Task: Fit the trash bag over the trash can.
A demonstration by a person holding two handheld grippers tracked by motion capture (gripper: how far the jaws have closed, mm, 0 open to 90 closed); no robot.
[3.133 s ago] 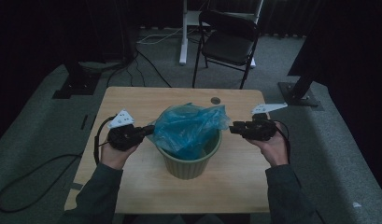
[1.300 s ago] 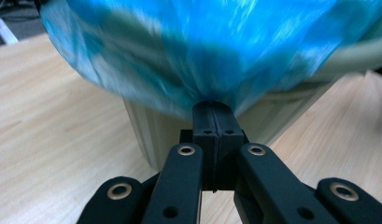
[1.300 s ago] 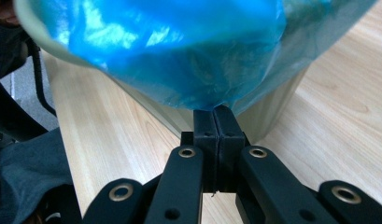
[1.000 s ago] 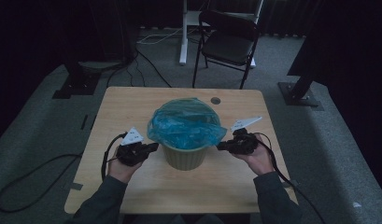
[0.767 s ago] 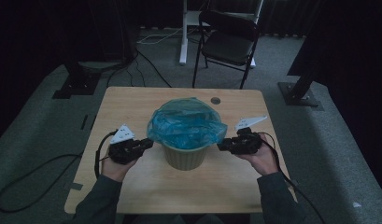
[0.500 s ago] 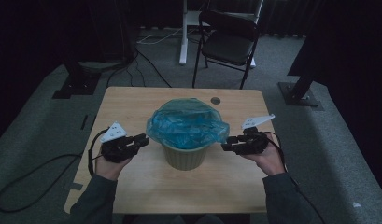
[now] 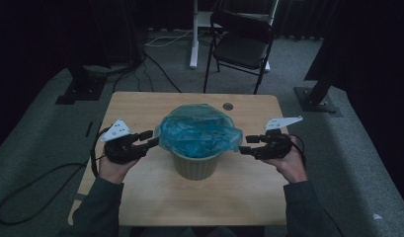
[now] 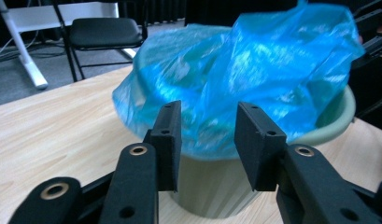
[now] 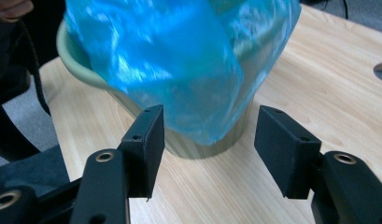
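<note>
A pale green bin [image 7: 195, 165] stands mid-table with a blue plastic bag [image 7: 197, 131] lining it, the bag's edge folded out over the rim. My left gripper [image 7: 151, 139] hovers just left of the bin, its jaws just opened, nothing between them. In the left gripper view the bag [image 8: 254, 70] lies beyond the parted left gripper [image 8: 207, 126]. My right gripper [image 7: 243, 145] hangs just right of the bin, its jaws also just opened and empty. The right gripper view shows the bag's hem [image 9: 179, 70] draped over the bin [image 9: 202, 144] behind the spread right gripper [image 9: 207, 130].
The wooden table [image 7: 140, 197] has a round cable hole [image 7: 228, 106] behind the bin. A black folding chair [image 7: 241, 47] and a white desk leg [image 7: 193, 34] stand on the carpet beyond. Cables run along the floor at left [image 7: 36, 182].
Both grippers let go of the bag's edge, opened, and drew outward and upward from the bin. The bag's hem now hangs loose over the rim.
</note>
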